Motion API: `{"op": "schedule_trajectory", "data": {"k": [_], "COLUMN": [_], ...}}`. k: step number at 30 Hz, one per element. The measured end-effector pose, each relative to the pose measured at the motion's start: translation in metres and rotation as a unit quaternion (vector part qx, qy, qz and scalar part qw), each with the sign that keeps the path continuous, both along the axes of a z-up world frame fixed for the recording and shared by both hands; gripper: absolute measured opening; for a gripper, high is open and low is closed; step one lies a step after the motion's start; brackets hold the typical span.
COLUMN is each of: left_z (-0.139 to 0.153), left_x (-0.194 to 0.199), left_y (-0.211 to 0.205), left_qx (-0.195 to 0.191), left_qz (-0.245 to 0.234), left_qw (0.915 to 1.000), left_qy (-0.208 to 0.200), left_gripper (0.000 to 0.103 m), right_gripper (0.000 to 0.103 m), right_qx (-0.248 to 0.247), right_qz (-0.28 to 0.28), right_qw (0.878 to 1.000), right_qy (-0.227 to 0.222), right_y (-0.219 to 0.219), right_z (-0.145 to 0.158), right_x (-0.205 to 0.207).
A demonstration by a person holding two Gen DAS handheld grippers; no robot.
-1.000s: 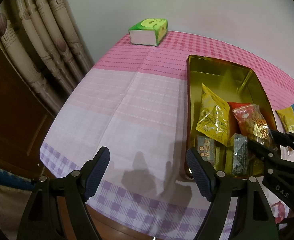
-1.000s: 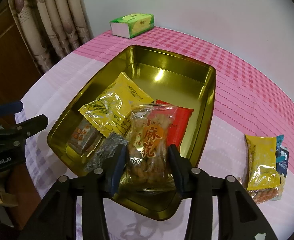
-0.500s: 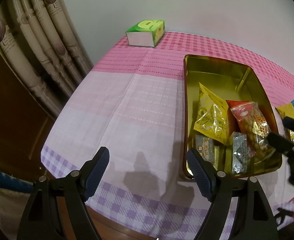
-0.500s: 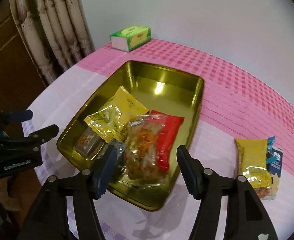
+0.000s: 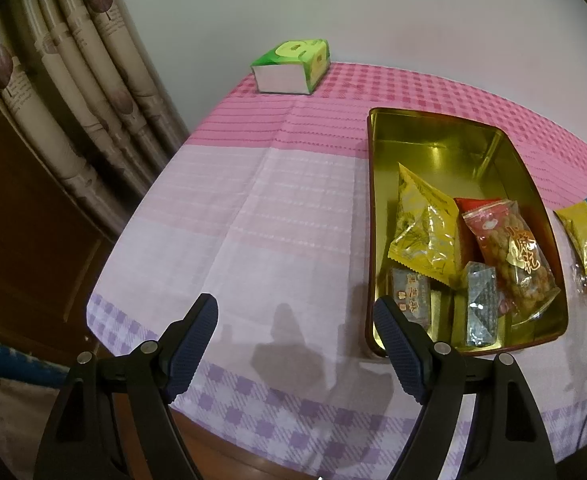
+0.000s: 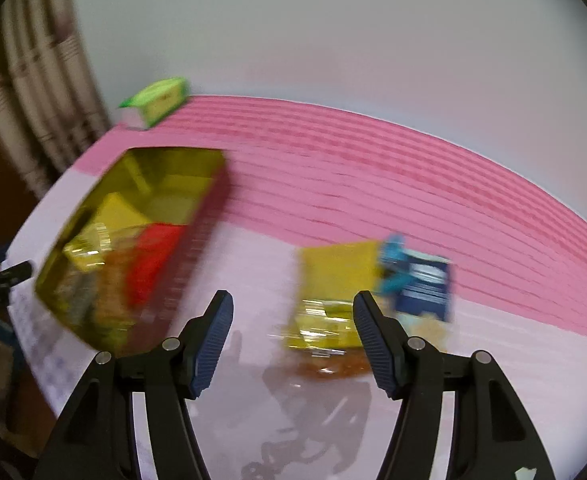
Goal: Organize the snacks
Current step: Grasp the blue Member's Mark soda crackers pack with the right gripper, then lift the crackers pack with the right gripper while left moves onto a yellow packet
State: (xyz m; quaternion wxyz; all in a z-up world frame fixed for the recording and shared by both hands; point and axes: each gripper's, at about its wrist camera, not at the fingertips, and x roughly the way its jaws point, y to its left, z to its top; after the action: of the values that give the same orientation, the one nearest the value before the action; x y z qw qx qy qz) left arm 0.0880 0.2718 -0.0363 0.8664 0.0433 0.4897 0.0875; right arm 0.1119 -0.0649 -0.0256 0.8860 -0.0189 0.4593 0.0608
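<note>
Your gold tin tray (image 5: 373, 216) holds five snacks at its near end: a yellow packet (image 5: 423, 236), a red one (image 5: 471, 203), clear-wrapped fried twists (image 5: 511, 256) and two small bars. A yellow pack (image 6: 335, 280) and blue sachet (image 6: 425, 286) lie outside on the cloth.

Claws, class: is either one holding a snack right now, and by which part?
Nothing is held. The left claw and the right claw are both open and empty.
</note>
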Motion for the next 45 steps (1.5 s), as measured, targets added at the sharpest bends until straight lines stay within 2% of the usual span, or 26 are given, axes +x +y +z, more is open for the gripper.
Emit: {"op": "schedule_trajectory", "data": {"k": [6, 10, 22, 30, 32, 35, 45], "left_z": [-0.003, -0.002, 0.016, 0.029, 0.031, 0.03, 0.021], "left_x": [0.001, 0.002, 0.006, 0.015, 0.018, 0.024, 0.032], "left_y": [-0.001, -0.005, -0.035, -0.091, -0.107, -0.132, -0.214], "left_qx": [0.01, 0.016, 0.038, 0.033, 0.025, 0.018, -0.006], "left_qz": [0.003, 0.0, -0.02, -0.073, -0.089, -0.111, -0.17], "left_qw": [0.9999, 0.9999, 0.9989, 0.9965, 0.9955, 0.9935, 0.9855], "left_qy": [0.0, -0.004, -0.016, -0.022, -0.02, -0.014, -0.004], "left_gripper": [0.081, 0.081, 0.081, 0.081, 0.081, 0.081, 0.081], "right_gripper": [0.06, 0.06, 0.06, 0.058, 0.052, 0.049, 0.047], "right_qx": [-0.027, -0.03, -0.02, -0.024, -0.02, -0.02, -0.008], "right_qz": [-0.053, -0.065, -0.062, -0.046, -0.047, -0.046, -0.086], "right_qw": [0.998, 0.997, 0.996, 0.994, 0.994, 0.994, 0.995], "right_qy": [0.014, 0.028, 0.067, 0.1, 0.096, 0.092, 0.057], "right_y": [-0.062, -0.084, -0.085, -0.084, -0.089, -0.095, -0.139], "right_z": [-0.012, -0.023, -0.056, -0.071, -0.071, -0.071, -0.072], "right_x": [0.008, 0.012, 0.043, 0.062, 0.06, 0.055, 0.018]}}
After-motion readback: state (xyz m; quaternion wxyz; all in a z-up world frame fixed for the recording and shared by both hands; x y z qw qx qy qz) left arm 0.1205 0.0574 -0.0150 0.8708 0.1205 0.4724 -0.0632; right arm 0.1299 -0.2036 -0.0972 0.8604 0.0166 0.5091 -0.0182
